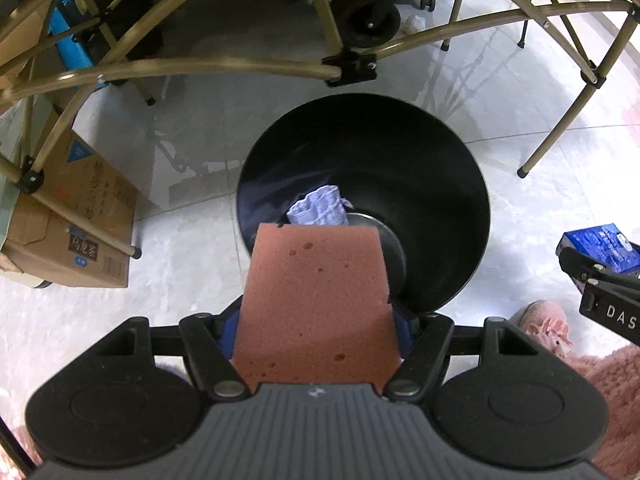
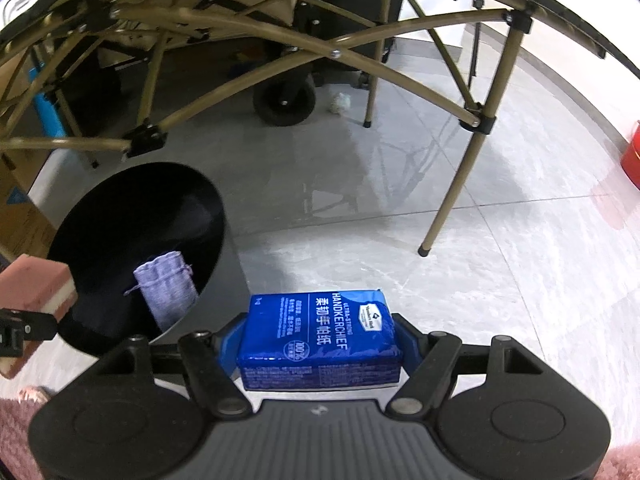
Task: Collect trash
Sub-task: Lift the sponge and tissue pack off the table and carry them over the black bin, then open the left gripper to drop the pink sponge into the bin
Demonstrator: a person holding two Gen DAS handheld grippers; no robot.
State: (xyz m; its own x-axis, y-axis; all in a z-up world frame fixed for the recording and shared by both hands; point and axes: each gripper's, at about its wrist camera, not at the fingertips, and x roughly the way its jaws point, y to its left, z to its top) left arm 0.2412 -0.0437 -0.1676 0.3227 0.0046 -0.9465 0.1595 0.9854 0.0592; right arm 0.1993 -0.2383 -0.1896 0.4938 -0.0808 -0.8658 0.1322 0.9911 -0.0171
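Note:
My left gripper [image 1: 316,324] is shut on a pink sponge [image 1: 316,300] and holds it over the near rim of a black round trash bin [image 1: 420,168] that stands on the floor. A lilac cloth pouch [image 1: 320,208] lies inside the bin. My right gripper [image 2: 320,344] is shut on a blue handkerchief pack [image 2: 320,340] and holds it just right of the bin [image 2: 132,216]. The right wrist view also shows the pouch [image 2: 168,284] in the bin and the sponge [image 2: 36,284] at the far left. The pack also shows in the left wrist view [image 1: 600,246].
A folding table's tan metal legs [image 2: 452,188] cross above and behind the bin. Cardboard boxes [image 1: 76,216] stand on the left. A black wheel [image 2: 284,100] and a crumpled white paper [image 2: 340,102] lie under the table. A red object [image 2: 632,156] sits at the right edge.

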